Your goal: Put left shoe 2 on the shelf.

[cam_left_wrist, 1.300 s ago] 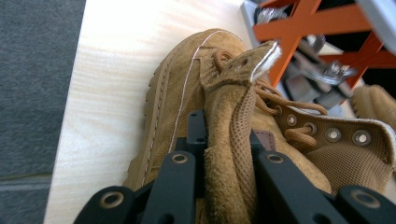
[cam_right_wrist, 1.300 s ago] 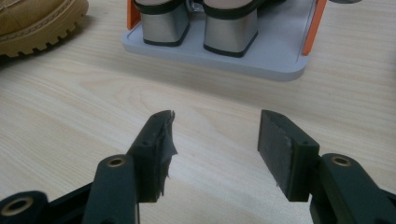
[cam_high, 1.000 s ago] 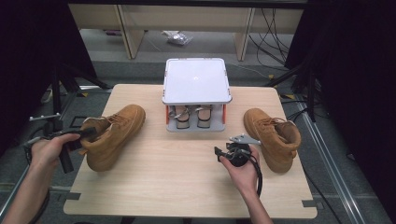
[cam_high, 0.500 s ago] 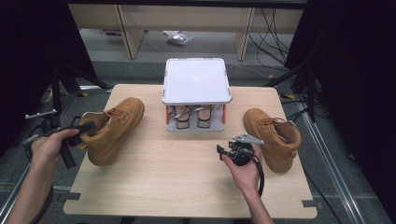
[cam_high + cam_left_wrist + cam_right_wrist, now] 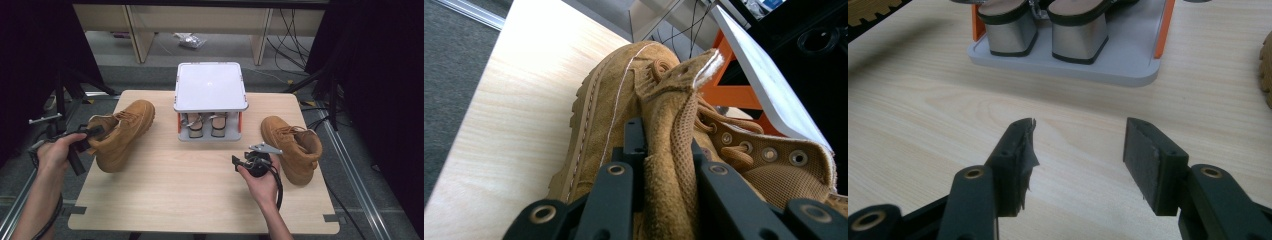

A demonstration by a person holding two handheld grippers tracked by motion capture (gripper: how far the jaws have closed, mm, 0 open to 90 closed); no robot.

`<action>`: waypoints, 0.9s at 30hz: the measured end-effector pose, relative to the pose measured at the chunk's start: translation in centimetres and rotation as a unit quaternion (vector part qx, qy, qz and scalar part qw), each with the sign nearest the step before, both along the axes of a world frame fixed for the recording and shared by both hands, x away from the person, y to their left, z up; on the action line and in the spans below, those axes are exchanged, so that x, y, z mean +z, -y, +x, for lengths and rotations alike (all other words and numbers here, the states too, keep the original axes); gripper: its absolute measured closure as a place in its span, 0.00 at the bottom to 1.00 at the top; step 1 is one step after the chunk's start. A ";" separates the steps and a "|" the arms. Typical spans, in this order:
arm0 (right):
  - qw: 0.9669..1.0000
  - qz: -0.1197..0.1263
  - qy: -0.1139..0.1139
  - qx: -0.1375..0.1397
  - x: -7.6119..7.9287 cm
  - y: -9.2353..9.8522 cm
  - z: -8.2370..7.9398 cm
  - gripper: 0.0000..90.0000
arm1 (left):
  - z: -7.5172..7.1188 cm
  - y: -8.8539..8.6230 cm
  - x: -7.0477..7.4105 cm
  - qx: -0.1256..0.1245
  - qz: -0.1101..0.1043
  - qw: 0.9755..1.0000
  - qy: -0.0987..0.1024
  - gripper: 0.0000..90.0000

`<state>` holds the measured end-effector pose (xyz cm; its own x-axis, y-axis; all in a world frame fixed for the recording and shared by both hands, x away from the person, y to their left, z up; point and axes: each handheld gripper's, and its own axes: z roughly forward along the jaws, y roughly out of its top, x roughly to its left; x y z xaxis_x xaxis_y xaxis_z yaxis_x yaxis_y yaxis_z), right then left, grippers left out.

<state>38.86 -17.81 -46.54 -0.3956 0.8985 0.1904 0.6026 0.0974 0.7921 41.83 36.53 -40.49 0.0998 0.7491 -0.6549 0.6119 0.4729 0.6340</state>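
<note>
Two boots: left boot is at the table's left side, tipped up with its heel end raised; right boot stands flat on the table at the right, untouched.
Left gripper: jaws pinched on the left boot's collar wall, one jaw outside, one inside the opening.
Right gripper: jaws spread, nothing between them, held over bare table in front of the rack.
Rack: small two-level stand at table centre; a pair of block-heeled shoes sits on its lower shelf; top shelf is bare.
Weight: likely moderate; the thick lugged sole puts most mass low and forward, so the toe will tend to droop from a collar grip.
Stiffness: suede upper and mesh-lined collar look soft and will fold under the pads; sole is rigid.
Slip: suede gives good friction; low slip risk.
Fragility: robust; no crushing concern.
Hold point: collar wall near the heel, gripped deep. For level carrying, support under the sole with the free gripper.
</note>
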 end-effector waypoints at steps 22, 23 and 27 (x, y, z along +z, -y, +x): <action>1.000 0.004 -0.009 -0.001 0.1 0.3 -0.1 0.52 | 1.6 1.8 1.6 -0.006 -0.025 0.999 0.019 0.90; 1.000 0.006 -0.008 0.000 0.1 0.3 -0.1 0.52 | 1.7 1.9 1.8 -0.005 -0.022 1.000 0.017 0.90; 1.000 0.007 -0.008 -0.001 0.1 0.4 -0.1 0.52 | 1.9 2.1 2.1 -0.002 -0.026 0.999 0.019 0.90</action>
